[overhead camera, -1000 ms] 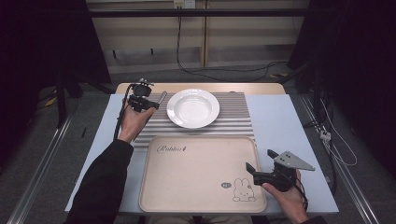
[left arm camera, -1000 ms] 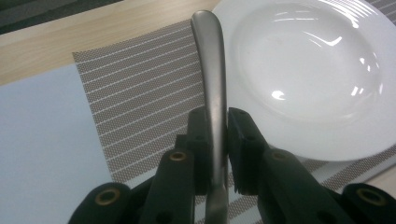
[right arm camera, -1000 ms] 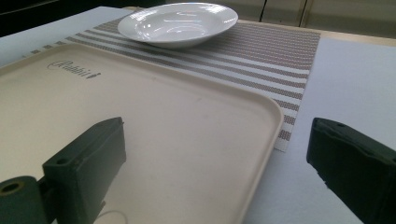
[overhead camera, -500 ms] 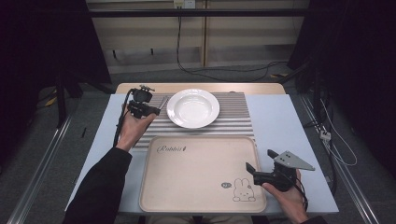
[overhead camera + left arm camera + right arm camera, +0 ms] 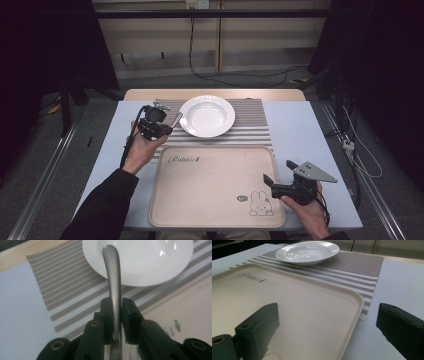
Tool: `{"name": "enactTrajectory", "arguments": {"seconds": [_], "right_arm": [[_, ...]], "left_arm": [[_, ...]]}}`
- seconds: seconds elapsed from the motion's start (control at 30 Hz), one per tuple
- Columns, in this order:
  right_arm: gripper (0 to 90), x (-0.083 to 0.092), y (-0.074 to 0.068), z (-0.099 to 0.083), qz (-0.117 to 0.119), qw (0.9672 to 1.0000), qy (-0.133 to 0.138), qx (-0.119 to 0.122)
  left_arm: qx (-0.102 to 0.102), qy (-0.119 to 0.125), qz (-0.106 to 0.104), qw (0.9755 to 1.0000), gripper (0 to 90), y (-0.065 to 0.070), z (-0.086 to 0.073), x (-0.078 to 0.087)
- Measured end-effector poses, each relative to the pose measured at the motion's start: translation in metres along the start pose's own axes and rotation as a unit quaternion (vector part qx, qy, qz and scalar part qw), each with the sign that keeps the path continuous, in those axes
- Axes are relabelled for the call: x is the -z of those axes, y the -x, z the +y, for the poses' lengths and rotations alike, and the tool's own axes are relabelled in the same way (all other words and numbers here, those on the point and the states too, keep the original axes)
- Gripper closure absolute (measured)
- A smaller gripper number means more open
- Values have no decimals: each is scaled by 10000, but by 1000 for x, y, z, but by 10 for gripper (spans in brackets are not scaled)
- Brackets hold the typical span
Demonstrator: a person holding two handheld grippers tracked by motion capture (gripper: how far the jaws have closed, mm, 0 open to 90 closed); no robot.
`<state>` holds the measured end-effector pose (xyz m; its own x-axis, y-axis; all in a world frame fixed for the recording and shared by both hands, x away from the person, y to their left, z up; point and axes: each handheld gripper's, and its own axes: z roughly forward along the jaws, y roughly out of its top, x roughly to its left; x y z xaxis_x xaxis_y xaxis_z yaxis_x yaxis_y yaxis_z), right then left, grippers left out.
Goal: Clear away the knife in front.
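My left gripper [image 5: 167,127] is shut on a metal utensil [image 5: 176,119]; its rounded handle [image 5: 113,275] sticks out past the jaws toward the white plate [image 5: 207,116], and its other end is hidden. The gripper hovers over the left part of the striped placemat [image 5: 250,125], just beyond the tray's far left corner. My right gripper [image 5: 277,172] rests at the near right corner of the beige tray [image 5: 215,185]. Its jaws stand wide open with nothing between them [image 5: 327,312], one over the tray [image 5: 287,302] and one over the table.
The plate [image 5: 307,252] sits on the placemat [image 5: 362,267] behind the tray. The tray bears a rabbit drawing [image 5: 260,204] and lettering [image 5: 184,160]. Light blue tabletop [image 5: 310,135] flanks the mat and tray. A cable [image 5: 127,145] trails from the left gripper.
The left hand has drawn the gripper and utensil back from the mat's far left corner toward the tray. The right gripper has stayed put.
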<state>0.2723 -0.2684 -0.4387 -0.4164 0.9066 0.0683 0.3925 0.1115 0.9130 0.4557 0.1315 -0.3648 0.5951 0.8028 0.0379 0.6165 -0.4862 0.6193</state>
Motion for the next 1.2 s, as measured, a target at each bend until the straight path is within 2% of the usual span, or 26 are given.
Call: {"name": "enactTrajectory", "arguments": {"seconds": [0.13,0.2,0.27,0.37,0.4,0.63,0.7,0.77,0.97,1.1,1.2], "right_arm": [[45,0,0,0,-4,10000,-20,31],[45,0,0,0,-2,10000,-3,16],[45,1,0,0,-14,10000,-3,14],[45,1,0,0,-13,10000,-4,53],[45,1,0,0,-12,10000,-3,56],[45,1,0,0,-14,10000,-3,34],[45,1,0,0,-22,10000,-4,45],[44,1,0,0,-28,10000,-3,35],[44,1,0,0,-22,10000,-4,27],[45,1,0,0,-17,10000,1,36],[44,1,0,0,-15,10000,2,21]], "left_arm": [[-86,-28,-72,9999,798,12,-6,1],[-119,-42,-16,9999,798,18,-8,1],[-102,-91,-119,9998,798,21,-11,1],[-144,-116,-60,9998,797,27,-15,0],[-65,-91,-175,9998,797,28,-19,0],[11,-114,-298,9995,797,33,-29,2],[97,-115,-380,9992,797,34,-33,2],[78,-158,-353,9992,797,36,-35,3],[70,-174,-454,9988,797,44,-44,3],[139,-204,-525,9983,797,49,-53,0],[107,-293,-531,9981,797,51,-58,-3]]}}
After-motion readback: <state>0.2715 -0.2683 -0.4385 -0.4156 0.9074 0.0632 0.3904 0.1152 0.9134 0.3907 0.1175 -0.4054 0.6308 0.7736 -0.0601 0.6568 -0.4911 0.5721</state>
